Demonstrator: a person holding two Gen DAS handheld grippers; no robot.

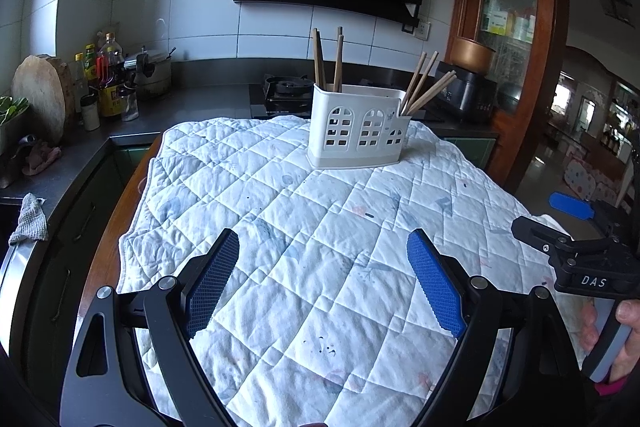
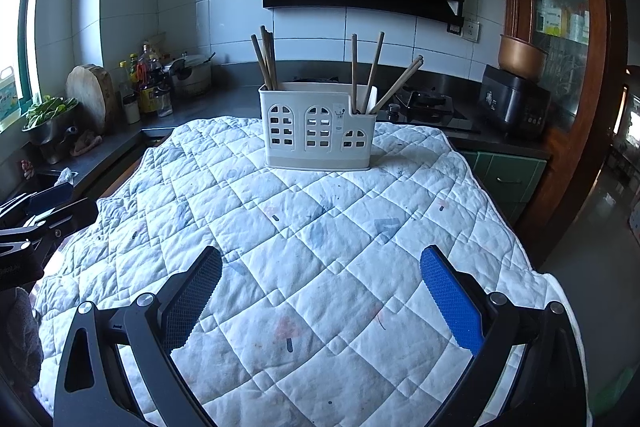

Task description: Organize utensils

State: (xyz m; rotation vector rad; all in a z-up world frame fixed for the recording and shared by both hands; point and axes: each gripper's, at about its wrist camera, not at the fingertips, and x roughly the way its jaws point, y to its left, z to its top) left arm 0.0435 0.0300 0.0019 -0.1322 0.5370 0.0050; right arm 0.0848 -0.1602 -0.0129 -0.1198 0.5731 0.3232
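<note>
the left gripper and right gripper hover wide apart and empty over the white quilted cloth. all wooden chopsticks visible already stand in the white plastic utensil holder at the cloth's far edge, so the sorting looks finished or nearly so.

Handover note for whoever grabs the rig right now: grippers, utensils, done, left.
Left gripper: open, holding nothing, above the quilted cloth.
Right gripper: open, holding nothing, also above the cloth, to the right of the left one.
White utensil holder stands upright at the far end of the cloth. Chopsticks stand in it in two groups: one bunch in the left end, another leaning in the lower right compartment.
Done: every chopstick in view is already in the holder; none lies on the cloth.
Left: no loose utensils visible from either wrist. Whether the two bunches still need regrouping cannot be told.
</note>
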